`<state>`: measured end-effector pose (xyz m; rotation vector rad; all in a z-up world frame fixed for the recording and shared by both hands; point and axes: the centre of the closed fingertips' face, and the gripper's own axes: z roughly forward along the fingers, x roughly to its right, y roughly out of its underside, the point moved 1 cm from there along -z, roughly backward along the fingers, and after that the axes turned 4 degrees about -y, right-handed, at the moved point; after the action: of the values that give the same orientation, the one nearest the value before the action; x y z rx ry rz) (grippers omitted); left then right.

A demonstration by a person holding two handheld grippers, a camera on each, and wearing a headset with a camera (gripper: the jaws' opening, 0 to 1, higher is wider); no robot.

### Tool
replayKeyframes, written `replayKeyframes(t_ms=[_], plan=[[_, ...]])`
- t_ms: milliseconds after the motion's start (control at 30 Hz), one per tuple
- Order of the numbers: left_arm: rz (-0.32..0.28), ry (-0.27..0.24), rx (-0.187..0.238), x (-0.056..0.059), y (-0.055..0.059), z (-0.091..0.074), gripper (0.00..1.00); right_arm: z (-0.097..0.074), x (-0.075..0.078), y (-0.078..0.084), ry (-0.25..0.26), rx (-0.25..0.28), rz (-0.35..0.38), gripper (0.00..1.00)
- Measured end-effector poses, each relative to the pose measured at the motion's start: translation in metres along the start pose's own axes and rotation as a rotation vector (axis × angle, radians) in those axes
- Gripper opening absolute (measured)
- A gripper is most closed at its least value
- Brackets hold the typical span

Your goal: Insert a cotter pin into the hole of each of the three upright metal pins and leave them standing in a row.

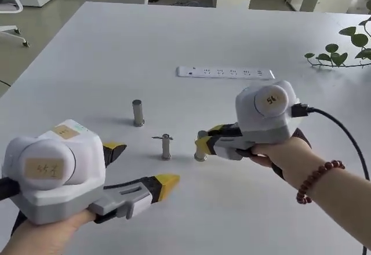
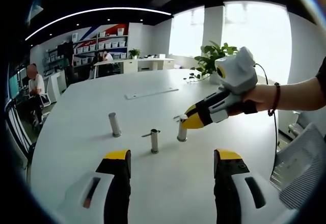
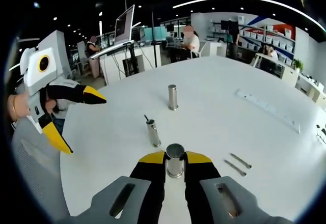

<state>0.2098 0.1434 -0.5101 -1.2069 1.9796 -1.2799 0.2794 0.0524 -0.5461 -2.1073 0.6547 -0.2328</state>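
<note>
Three upright metal pins stand in a row on the white table (image 1: 191,40). The far pin (image 1: 138,113) (image 3: 173,96) is bare. A cotter pin crosses the top of the middle pin (image 1: 166,146) (image 3: 153,132) (image 2: 154,140). My right gripper (image 1: 203,144) (image 3: 174,159) is shut on the third pin (image 1: 200,153) (image 3: 174,164) (image 2: 182,130), a jaw on each side of it. My left gripper (image 1: 141,165) (image 2: 173,155) hovers open near the front edge, short of the row, nothing between its jaws. Two loose cotter pins (image 3: 237,163) lie just right of the held pin.
A white power strip (image 1: 226,72) (image 3: 267,109) lies across the table beyond the pins. A leafy plant (image 1: 342,49) reaches in at the far right edge. Bare tabletop surrounds the row. Desks, shelves and seated people fill the room behind.
</note>
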Motion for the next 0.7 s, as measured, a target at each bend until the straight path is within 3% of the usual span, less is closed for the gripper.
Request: replayKeyframes(t_ms=[300,500,700], plan=[[0.002,0.005,0.003,0.003,-0.001,-0.003,0.64,-0.009,-0.003,0.009,0.080,0.000,0.002,0.08],[0.007,0.014,-0.001,0.006,-0.001,-0.003,0.64,-0.009,-0.006,0.017,0.101,-0.003,0.042,0.08],[0.010,0.018,-0.002,0.007,0.000,-0.003,0.63,-0.010,-0.006,0.021,0.125,-0.013,0.035,0.08]])
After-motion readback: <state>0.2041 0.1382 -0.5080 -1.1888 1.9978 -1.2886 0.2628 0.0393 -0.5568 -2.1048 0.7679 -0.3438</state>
